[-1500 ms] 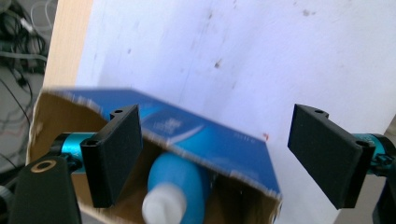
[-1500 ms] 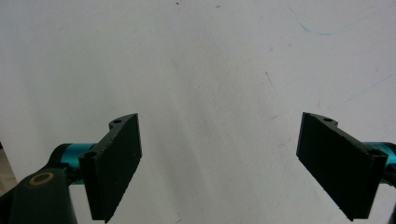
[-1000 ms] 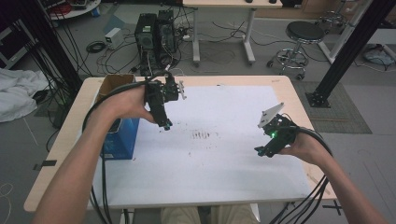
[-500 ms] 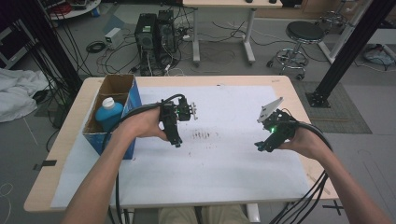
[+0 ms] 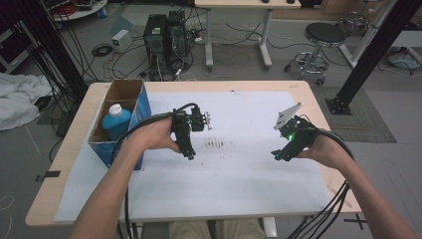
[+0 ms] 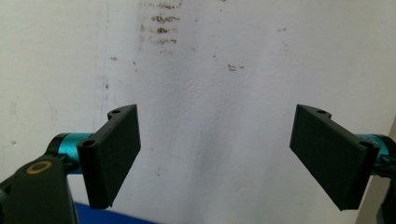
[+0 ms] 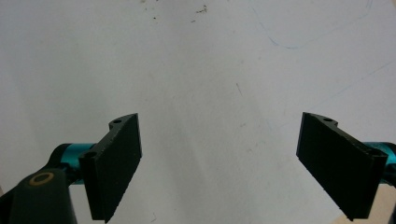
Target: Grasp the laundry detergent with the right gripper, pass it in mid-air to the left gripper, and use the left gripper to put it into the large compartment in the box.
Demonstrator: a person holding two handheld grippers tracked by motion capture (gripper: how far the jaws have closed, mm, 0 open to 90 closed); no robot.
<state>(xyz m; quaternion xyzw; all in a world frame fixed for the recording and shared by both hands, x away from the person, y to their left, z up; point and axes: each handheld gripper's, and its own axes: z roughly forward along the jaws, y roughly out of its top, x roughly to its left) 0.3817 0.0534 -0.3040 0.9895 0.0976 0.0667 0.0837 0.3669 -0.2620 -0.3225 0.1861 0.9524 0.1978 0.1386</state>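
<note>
A blue bottle [image 5: 115,123] with a white cap stands inside an open cardboard box [image 5: 133,91] at the table's left side. My left gripper [image 5: 190,153] hovers over the white sheet just right of that box, jaws wide apart and empty; in the left gripper view [image 6: 215,163] only stained paper lies between them. My right gripper [image 5: 278,154] hangs over the right half of the sheet, also open and empty, with bare paper between its jaws in the right gripper view [image 7: 219,168].
A white paper sheet [image 5: 239,174] covers most of the wooden table [image 5: 64,164], with dark smudges [image 5: 216,144] near its middle. Cables trail from both grippers off the front edge. Beyond the table stand computer towers [image 5: 166,30] and a stool [image 5: 323,37].
My left gripper has moved right and toward the front, away from the box, uncovering the blue bottle inside it. The right gripper has barely shifted.
</note>
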